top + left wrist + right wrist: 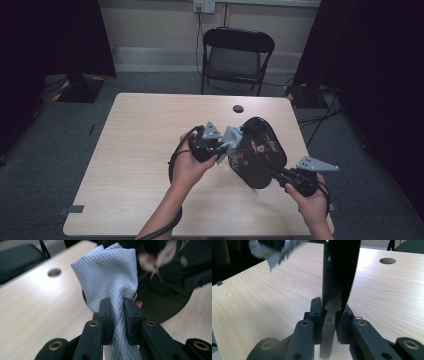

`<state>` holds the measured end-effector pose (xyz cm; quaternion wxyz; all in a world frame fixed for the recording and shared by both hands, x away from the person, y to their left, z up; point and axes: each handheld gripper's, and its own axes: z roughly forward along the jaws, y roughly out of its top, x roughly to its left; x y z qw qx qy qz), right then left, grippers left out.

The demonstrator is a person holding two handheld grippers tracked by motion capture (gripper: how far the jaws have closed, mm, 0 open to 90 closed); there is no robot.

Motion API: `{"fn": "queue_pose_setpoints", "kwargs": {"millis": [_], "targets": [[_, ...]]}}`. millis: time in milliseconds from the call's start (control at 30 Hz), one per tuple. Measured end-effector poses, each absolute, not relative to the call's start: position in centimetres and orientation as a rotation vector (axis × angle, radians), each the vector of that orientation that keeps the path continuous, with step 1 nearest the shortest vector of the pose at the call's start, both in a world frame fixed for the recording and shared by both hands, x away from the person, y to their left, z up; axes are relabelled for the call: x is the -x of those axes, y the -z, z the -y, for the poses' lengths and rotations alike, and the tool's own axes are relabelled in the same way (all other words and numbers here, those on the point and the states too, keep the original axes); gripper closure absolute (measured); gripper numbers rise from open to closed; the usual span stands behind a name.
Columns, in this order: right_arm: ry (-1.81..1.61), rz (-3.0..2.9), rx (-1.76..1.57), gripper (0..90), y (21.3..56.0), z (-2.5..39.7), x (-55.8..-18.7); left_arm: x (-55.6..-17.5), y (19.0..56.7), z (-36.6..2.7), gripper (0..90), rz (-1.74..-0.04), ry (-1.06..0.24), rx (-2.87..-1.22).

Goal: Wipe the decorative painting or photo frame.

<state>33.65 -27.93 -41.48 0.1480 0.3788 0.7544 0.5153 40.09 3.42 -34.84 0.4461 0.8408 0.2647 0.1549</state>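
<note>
Nearest the person, the right tool (pixel 278 175) is clamped on the near edge of a black tray (pixel 257 152). The right gripper view shows the tray's rim (pixel 338 272) standing edge-on between the two jaws, which press it from both sides. The tray is glossy, with a red and white painted pattern on its face. It is tipped up above the tabletop (pixel 145 150), right of the middle, and leans away from the right hand (pixel 312 202).

A little farther in, the left tool (pixel 220 150) is clenched on a grey cloth (pixel 233 137). In the left gripper view the cloth (pixel 110 277) is pinched between the jaws and bunches upward past them. Its woven diamond texture is plain to see. In the high view the cloth lies against the left part of the tray's face.

Beyond the tray a round hole (pixel 238 108) sits in the tabletop near its far edge. Past the tabletop a black folding chair (pixel 235 57) stands on the grey floor before a pale wall.
</note>
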Motion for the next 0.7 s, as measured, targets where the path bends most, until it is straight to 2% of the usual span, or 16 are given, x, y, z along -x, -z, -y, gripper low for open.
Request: {"fn": "queue_pose_setpoints", "kwargs": {"millis": [300,700], "targets": [[-1.481,-2.17,-1.092,78.9,41.5,27.9,-33.6,-40.3,31.0,-1.5,78.1,-0.57,-0.437,-2.044],[-1.482,-2.172,-1.089,78.9,41.5,28.0,-33.7,-40.8,34.2,-0.4,78.1,-0.585,-0.398,-2.106]]}}
